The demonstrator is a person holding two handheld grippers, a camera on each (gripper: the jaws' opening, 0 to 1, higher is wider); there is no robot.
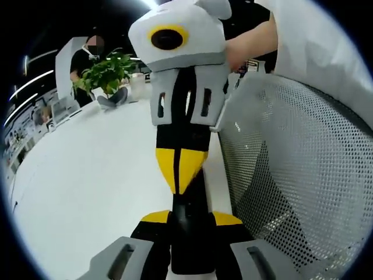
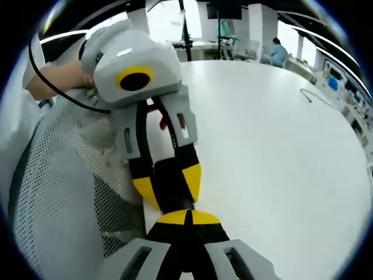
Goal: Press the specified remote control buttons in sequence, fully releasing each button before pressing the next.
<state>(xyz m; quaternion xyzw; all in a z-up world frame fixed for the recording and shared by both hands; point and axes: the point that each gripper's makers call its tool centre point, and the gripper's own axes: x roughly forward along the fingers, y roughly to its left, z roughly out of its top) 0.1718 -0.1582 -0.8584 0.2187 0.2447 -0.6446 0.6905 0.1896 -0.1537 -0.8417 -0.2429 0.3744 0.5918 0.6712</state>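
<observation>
A slim black remote control (image 1: 189,233) sits clamped between the yellow-tipped jaws of my left gripper (image 1: 192,219). In the right gripper view the same remote (image 2: 166,169) lies lengthwise inside the left gripper (image 2: 170,184), with a small red spot farther up it. My right gripper (image 2: 186,217) is shut, nothing between its jaws, and its joined tips meet the remote's end head-on. In the left gripper view the right gripper (image 1: 180,175) points down at the remote. Which button lies under the tips is hidden.
The two grippers meet over the edge of a white table (image 1: 105,175). A grey mesh chair back (image 1: 291,175) stands close beside them. A potted plant (image 1: 108,70) and a seated person are at the far end. A thin cable (image 2: 312,96) lies on the tabletop.
</observation>
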